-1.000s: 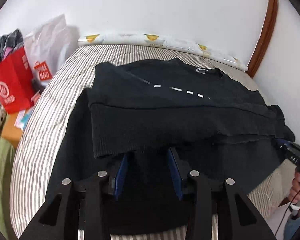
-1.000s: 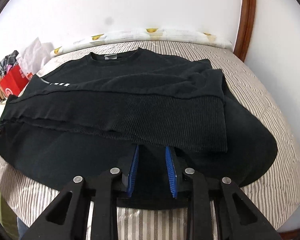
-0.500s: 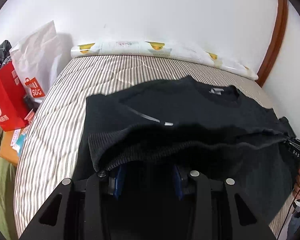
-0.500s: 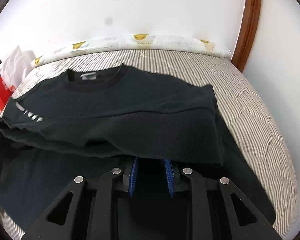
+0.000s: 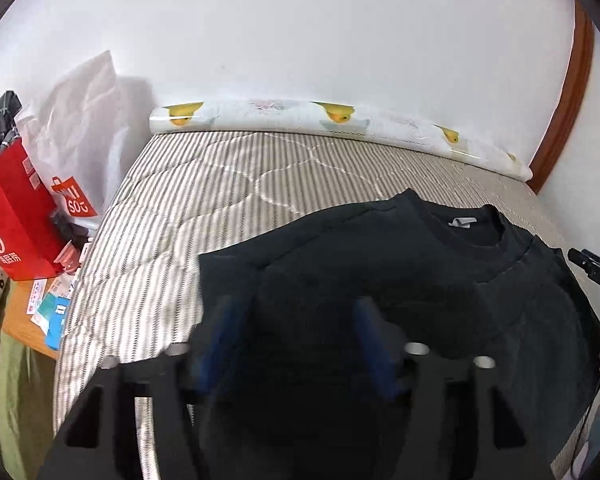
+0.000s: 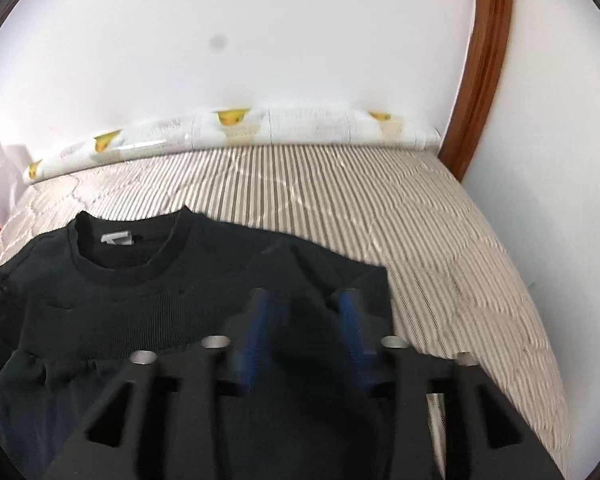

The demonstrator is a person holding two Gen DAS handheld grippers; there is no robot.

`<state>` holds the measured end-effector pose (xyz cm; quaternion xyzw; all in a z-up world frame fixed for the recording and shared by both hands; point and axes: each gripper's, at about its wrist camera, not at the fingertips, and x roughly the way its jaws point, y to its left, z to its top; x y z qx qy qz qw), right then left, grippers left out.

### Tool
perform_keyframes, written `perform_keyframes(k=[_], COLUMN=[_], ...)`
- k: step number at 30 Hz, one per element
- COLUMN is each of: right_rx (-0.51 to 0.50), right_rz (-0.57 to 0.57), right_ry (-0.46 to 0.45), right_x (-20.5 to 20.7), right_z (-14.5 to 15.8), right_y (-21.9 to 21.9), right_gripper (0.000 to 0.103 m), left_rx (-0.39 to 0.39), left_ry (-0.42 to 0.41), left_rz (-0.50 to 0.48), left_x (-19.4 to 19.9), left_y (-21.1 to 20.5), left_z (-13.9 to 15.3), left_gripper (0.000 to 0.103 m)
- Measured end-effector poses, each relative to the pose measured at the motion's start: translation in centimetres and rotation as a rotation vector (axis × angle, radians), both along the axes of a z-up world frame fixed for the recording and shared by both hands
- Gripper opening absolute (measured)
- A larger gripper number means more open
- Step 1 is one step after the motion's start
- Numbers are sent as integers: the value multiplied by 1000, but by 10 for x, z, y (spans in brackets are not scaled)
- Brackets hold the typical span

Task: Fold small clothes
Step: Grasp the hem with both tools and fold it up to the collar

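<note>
A black sweater (image 5: 420,264) (image 6: 120,292) lies on the striped bed (image 5: 220,184) (image 6: 380,208), folded so its lower half covers the chest just below the collar with the white label (image 5: 462,223) (image 6: 118,238). My left gripper (image 5: 296,312) hovers over the sweater's left side. Its jaws are opening, and a hump of black cloth sits loose between the blue pads (image 5: 370,332). My right gripper (image 6: 304,300) is over the right side with its jaws also opening; a bump of cloth stands between its pads (image 6: 260,312), apart from both. The picture is motion-blurred.
A rolled mat with yellow prints (image 5: 340,118) (image 6: 236,128) runs along the white wall. A red bag (image 5: 12,216) and a white plastic bag (image 5: 80,140) stand left of the bed, above a wooden surface with papers (image 5: 48,308). A brown door frame (image 6: 484,60) is at the right.
Both grippers carried the sweater's lower edge forward toward the collar, folding it over the body. Their jaws, shut on the cloth before, now stand wider apart.
</note>
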<state>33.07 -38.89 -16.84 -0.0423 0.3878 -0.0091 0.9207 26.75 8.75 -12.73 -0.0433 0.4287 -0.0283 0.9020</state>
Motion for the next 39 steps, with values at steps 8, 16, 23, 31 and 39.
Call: perform_keyframes(k=[8,16,23,31,39], right_rx=[22,26,15,75,21], right_rz=[15,57,110,36,6], right_ry=[100,112,41,-27,61], right_x=[30,39,27,31,46], right_z=[-31,-43,-30,-13,-50], right_y=[-16,-13,-5,-32,-33], right_gripper=[61,41,16,16,16], left_rx=[-9,17,-41,-21,23], left_ry=[65,64,-16,-17,66], left_rz=[-36,-33,18,30,57], left_x=[15,13,10,45,66], left_y=[11,5,12,-8,-17], left_z=[-18,-16,11,0,-27], left_gripper=[51,7,7,7,7])
